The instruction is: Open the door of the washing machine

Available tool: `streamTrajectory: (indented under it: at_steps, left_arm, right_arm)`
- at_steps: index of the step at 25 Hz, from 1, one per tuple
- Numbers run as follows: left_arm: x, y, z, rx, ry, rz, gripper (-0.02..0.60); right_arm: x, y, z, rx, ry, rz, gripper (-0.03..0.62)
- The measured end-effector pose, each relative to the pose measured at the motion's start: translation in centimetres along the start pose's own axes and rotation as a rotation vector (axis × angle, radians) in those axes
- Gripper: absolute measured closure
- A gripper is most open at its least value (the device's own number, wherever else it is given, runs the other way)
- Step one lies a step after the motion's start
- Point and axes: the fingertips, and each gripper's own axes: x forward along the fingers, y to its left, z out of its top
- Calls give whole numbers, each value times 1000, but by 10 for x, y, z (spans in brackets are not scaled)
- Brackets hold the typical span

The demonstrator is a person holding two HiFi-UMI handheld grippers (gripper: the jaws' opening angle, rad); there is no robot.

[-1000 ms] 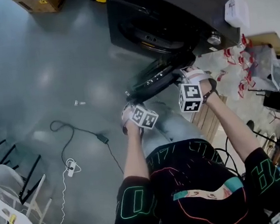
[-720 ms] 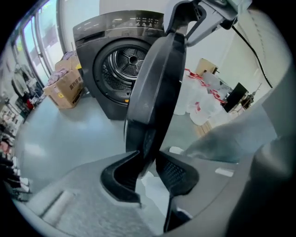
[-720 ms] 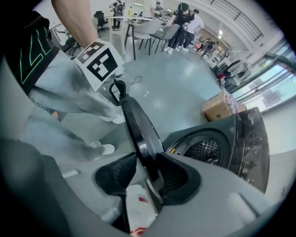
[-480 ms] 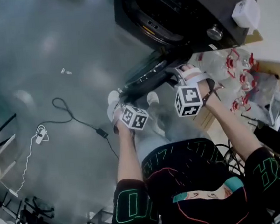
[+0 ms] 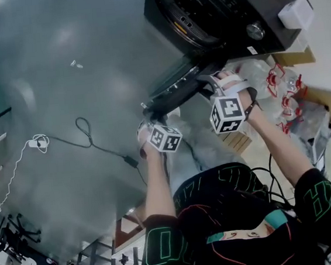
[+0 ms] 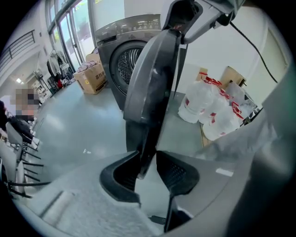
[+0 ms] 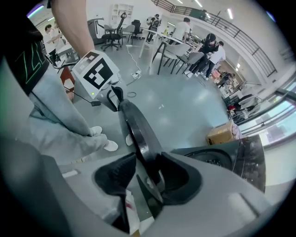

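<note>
The dark washing machine (image 5: 223,5) stands at the top right, its drum opening (image 5: 192,20) uncovered. Its round door (image 5: 176,89) hangs swung out over the floor. In the left gripper view the door (image 6: 150,83) runs edge-on down between the jaws of my left gripper (image 6: 147,159), with floor showing between the rim and the right pad. My left gripper (image 5: 152,121) sits at the door's free end. My right gripper (image 5: 212,83) straddles the rim nearer the machine. Its jaws (image 7: 147,162) are opening, the door's rim (image 7: 134,125) leaning on one pad only.
White plastic bags with red print (image 5: 278,85) and cardboard (image 5: 237,142) lie right of the machine. A black cable (image 5: 89,137) and a white charger (image 5: 37,142) trail over the grey floor. A cardboard box (image 6: 90,76) stands beside the machine. The person's shoes (image 7: 99,139) are under the door.
The door has swung further out from the drum opening, and both grippers have moved along with its rim. The head view has shifted, showing more of the machine's front.
</note>
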Motion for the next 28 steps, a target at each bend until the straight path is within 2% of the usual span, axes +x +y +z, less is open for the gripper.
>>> streamTrajectory:
  at_steps: [7,10,14,16,19,21,24,27,28]
  left_arm:
    - [-7,0,0,-125,-48,57,439]
    - [-18,12,-3,-210,-61,97,453]
    - [-36,12,3,-261,-77,138,485]
    - [-50,14,3,-335,-85,176,491]
    - [-73,23,10,-501,-119,273,523]
    - [-93,27,26,-626,-181,328,555]
    - [-139,30,59,-804,-342,371,569]
    - [-195,51,96,-923,-515,447,571]
    - [-215,59,110,-942,-571,472,571]
  right_arm:
    - [-1,2,-5,18,1,-24,422]
    - [4,-5,2,6,-32,-47,421]
    - [3,-5,-5,13,-87,-52,421]
    - [3,-5,-4,8,-126,-49,421]
    - [7,-7,4,32,-202,5,419]
    - [3,-9,6,121,-264,91,396]
    - [-23,-15,11,326,-399,219,391]
    - [-58,-49,21,537,-579,241,421]
    - [-72,-65,23,602,-641,225,478]
